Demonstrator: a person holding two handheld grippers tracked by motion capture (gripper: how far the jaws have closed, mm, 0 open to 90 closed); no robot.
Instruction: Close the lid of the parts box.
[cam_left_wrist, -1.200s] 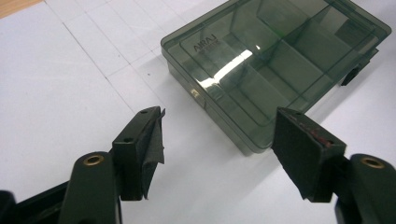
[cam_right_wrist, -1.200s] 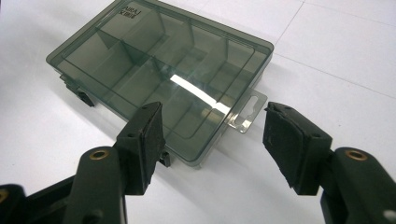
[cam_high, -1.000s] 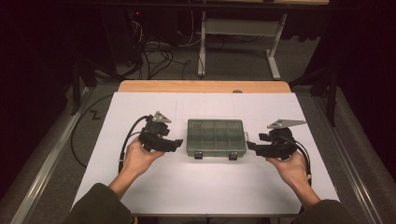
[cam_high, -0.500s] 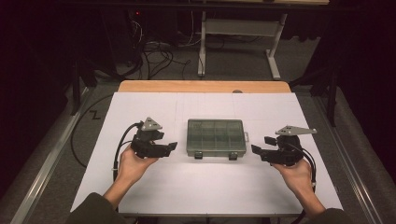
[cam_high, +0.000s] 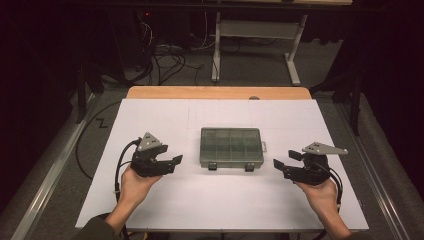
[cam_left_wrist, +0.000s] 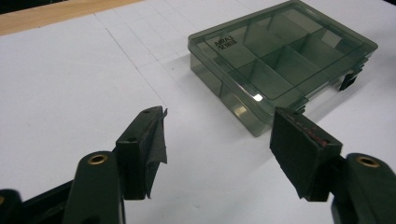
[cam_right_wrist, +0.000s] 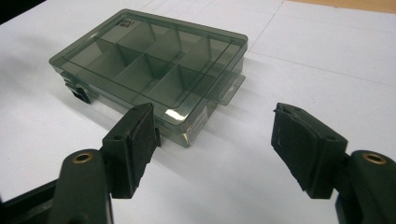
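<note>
While both claws stand open and empty, the right claw (cam_high: 280, 165) having just widened, the smoky translucent compartment box (cam_high: 231, 147) lies lid-shut at bench (cam_high: 150, 115) centre: left claw (cam_high: 175, 161) at its 9 o'clock, right at 3. Matte white bench sheet; contents indistinct.

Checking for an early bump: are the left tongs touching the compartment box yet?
Apart. The high view shows bare white table between the left tongs and the compartment box; the jaws stand open with nothing between them.
</note>
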